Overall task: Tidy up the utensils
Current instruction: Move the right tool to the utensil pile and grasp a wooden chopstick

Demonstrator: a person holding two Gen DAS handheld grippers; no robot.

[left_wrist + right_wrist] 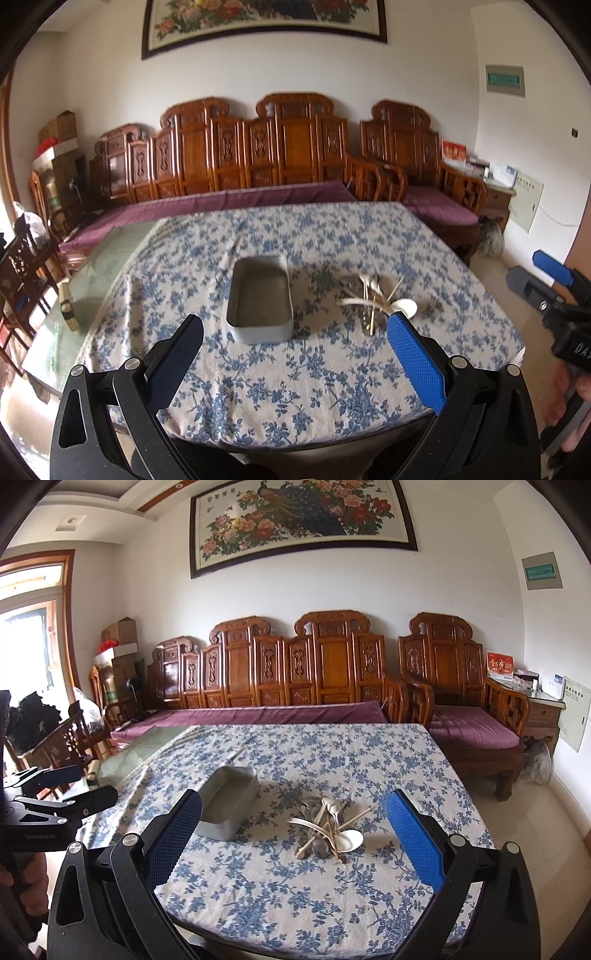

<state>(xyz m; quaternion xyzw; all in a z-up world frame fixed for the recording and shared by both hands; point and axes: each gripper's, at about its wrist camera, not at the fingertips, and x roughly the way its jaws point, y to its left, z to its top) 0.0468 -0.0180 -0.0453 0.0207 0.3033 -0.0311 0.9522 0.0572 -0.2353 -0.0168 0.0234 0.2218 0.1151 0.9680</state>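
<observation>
An empty grey metal tray (260, 300) (229, 802) sits near the middle of the table. To its right lies a tangled pile of utensils (373, 301) (327, 829): metal spoons, white ceramic spoons and wooden chopsticks. My left gripper (293, 345) hovers open over the near table edge, in front of the tray, holding nothing. My right gripper (293, 825) is open too, above the near edge in front of the pile. Each gripper also shows at the side of the other's view, the right gripper (546, 280) and the left gripper (64, 790).
A blue-flowered cloth (332, 240) covers the table, with bare glass top (92, 273) exposed at the left. A carved wooden bench with purple cushions (295, 675) runs behind it. A wooden chair (62, 738) and stacked boxes (118, 646) stand at left.
</observation>
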